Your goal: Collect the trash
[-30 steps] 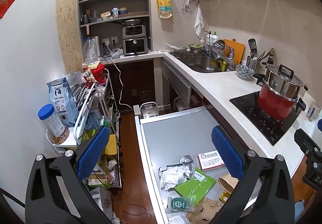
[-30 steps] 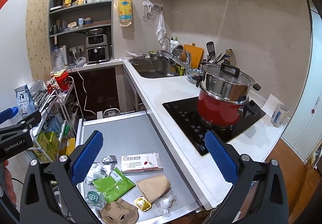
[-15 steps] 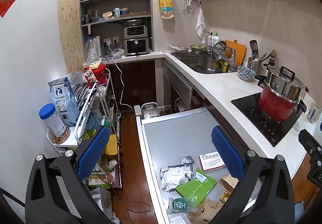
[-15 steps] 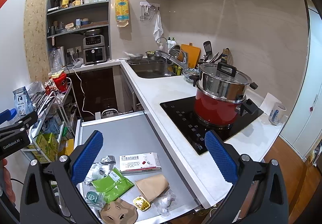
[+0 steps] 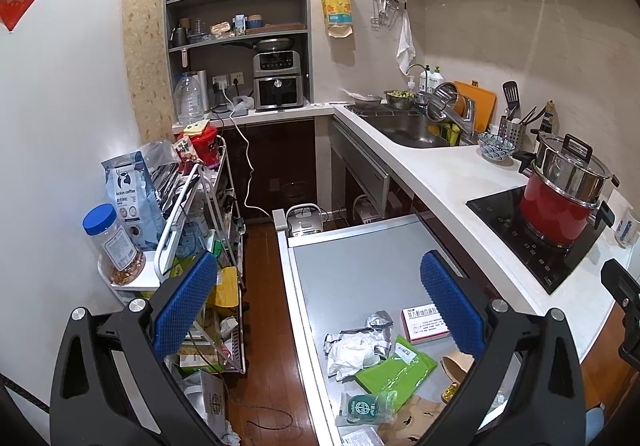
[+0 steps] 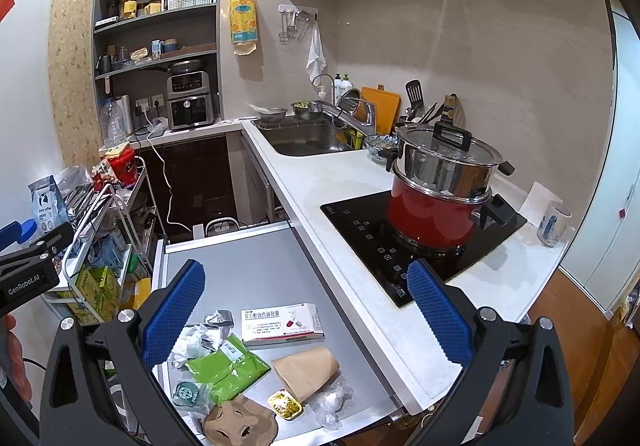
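Trash lies at the near end of a grey table: a white medicine box, a green packet, a brown paper cup on its side, crumpled foil and wrappers, a small gold tray and a brown paper piece. In the left wrist view the box, green packet and wrappers show too. My left gripper is open and empty, above the table's near left. My right gripper is open and empty above the pile.
A white counter runs along the right with a sink and a red pot on a black hob. A wire cart full of goods stands left of the table, with a strip of wooden floor between.
Both views have shifted only slightly; both grippers stay open and empty above the trash pile. Nothing on the table has moved.
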